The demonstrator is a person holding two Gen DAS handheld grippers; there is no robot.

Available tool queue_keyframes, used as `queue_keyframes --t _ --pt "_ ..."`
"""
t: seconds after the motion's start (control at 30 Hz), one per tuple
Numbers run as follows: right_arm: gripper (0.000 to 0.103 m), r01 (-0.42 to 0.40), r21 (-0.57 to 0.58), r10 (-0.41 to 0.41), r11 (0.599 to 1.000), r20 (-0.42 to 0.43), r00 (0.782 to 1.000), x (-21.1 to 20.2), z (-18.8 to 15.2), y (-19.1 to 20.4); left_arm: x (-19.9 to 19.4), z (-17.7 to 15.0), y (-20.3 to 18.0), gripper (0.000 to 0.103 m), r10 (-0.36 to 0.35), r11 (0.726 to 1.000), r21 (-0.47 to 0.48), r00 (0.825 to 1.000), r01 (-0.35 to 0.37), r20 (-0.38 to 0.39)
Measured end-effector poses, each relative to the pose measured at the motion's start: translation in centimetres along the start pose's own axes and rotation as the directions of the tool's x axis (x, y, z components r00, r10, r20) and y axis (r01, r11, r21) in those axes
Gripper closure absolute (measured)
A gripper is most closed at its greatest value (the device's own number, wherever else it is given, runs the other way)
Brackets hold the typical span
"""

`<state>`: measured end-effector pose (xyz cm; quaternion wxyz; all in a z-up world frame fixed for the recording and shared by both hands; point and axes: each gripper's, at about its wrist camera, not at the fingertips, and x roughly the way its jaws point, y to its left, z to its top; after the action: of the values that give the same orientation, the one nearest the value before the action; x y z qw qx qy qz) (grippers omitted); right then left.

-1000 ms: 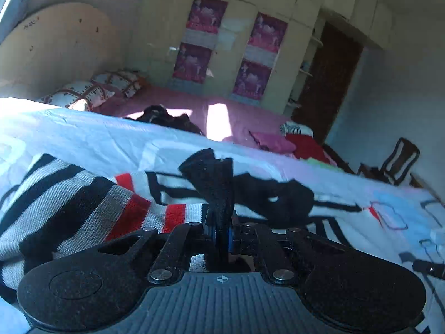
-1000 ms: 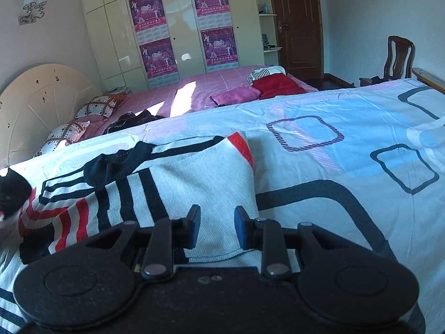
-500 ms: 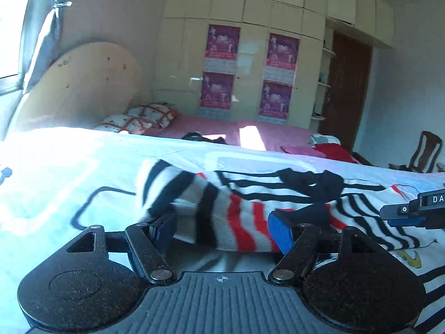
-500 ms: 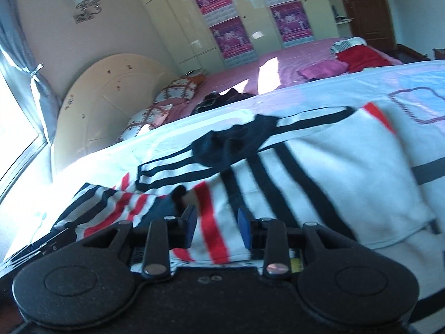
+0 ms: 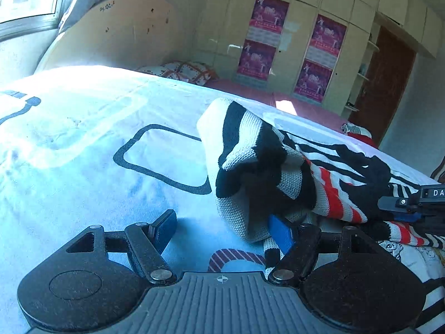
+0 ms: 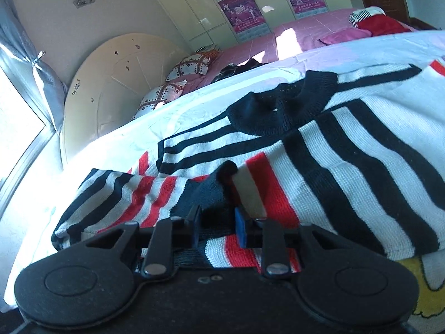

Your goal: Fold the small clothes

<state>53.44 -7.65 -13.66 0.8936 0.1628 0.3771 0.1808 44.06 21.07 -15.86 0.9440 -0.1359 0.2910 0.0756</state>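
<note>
While my left gripper (image 5: 225, 231) hovers low over the patterned bedsheet (image 5: 83, 144), its jaws stand wide apart and clamp nothing; the blue pad of its right finger (image 5: 281, 232) just touches the folded sleeve end of the striped sweater (image 5: 258, 167). That sweater lies on the sheet to the right of my left tool, its sleeve doubled back into a soft, bulging hump. Further right, the tip of my other tool shows at the edge of this view, down on the same knit.

From the right wrist, my right gripper (image 6: 217, 222) sits down on the sweater (image 6: 347, 150), and its jaws are closing with a bunched ridge of dark and red-striped knit between them. I cannot tell whether the pads already press the cloth. The body lies spread ahead, with the dark collar (image 6: 281, 105) toward the far side and the sleeve trailing off left.

I judge this knit light, limp and a little stretchy: it will sag and drag, not slide, so a pinch through a doubled edge or cuff should hold better than one loose layer.

No basket or box shows in either view; the only thing bearing clothes is the bed. On the pink bed (image 6: 306, 25) behind lie pillows and a few loose garments.
</note>
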Motion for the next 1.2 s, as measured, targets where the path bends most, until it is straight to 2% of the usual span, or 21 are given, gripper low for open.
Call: queue_keyframes --t 0.03,0.17,0.27,0.37,0.47,0.53,0.67,0.77,0.87,0.97,1.03,1.17,1.2 --pt "0.098 0.008 -0.028 -0.008 1.0 0.013 1.0 -0.1 0.1 0.4 0.2 0.0 -0.2 0.03 0.005 1.0 0.01 1.0 -0.005 -0.001" --pt "0.098 0.042 -0.127 -0.028 0.991 0.114 0.993 -2.5 1.2 1.6 0.6 0.0 -1.4 0.03 0.027 0.997 0.073 1.0 -0.026 -0.007" --pt "0.098 0.118 -0.186 -0.076 0.975 0.218 0.973 -5.4 2.4 1.4 0.5 -0.1 -1.5 0.03 0.027 0.996 0.08 1.0 -0.026 -0.008" --pt "0.098 0.189 -0.197 -0.13 0.962 0.278 0.952 -8.2 3.5 -0.4 0.4 -0.1 -1.4 0.03 0.011 0.998 0.068 1.0 -0.011 -0.006" --pt "0.098 0.242 -0.201 -0.18 0.949 0.282 0.942 -9.5 3.7 -2.6 0.1 0.0 -1.7 0.03 -0.01 0.997 0.073 1.0 0.01 -0.004" --pt "0.098 0.259 -0.195 -0.205 0.946 0.26 0.944 -9.5 3.4 -3.9 0.1 0.0 -2.2 0.03 -0.018 0.996 0.092 1.0 0.019 -0.007" --pt "0.098 0.262 -0.183 -0.21 0.948 0.26 0.942 -9.6 2.7 -5.0 -0.1 0.2 -3.2 0.03 -0.057 0.993 0.106 0.998 0.056 0.003" --pt "0.098 0.277 -0.17 -0.223 0.946 0.281 0.934 -10.0 2.8 -5.5 0.3 0.4 -3.7 0.03 -0.075 0.991 0.112 0.997 0.076 -0.01" --pt "0.098 0.301 -0.159 -0.243 0.94 0.305 0.921 -10.6 3.0 -6.0 0.8 0.3 -4.1 0.03 -0.061 0.989 0.133 0.998 0.064 -0.026" --pt "0.098 0.323 -0.162 -0.267 0.932 0.294 0.918 -10.6 3.1 -7.2 1.2 0.2 -4.3 0.03 -0.047 0.988 0.145 0.998 0.052 -0.038" --pt "0.098 0.319 -0.168 -0.27 0.933 0.265 0.926 -10.1 3.0 -7.8 1.2 0.2 -4.1 0.03 -0.051 0.989 0.139 0.998 0.055 -0.036" --pt "0.098 0.301 -0.235 -0.224 0.924 0.304 0.926 -10.6 2.3 -7.1 1.3 0.3 -2.9 0.03 -0.074 0.995 0.066 0.997 0.076 -0.037" --pt "0.098 0.322 -0.25 -0.248 0.913 0.286 0.926 -9.9 2.2 -7.2 1.4 0.3 -2.7 0.03 -0.078 0.995 0.057 0.996 0.08 -0.039"
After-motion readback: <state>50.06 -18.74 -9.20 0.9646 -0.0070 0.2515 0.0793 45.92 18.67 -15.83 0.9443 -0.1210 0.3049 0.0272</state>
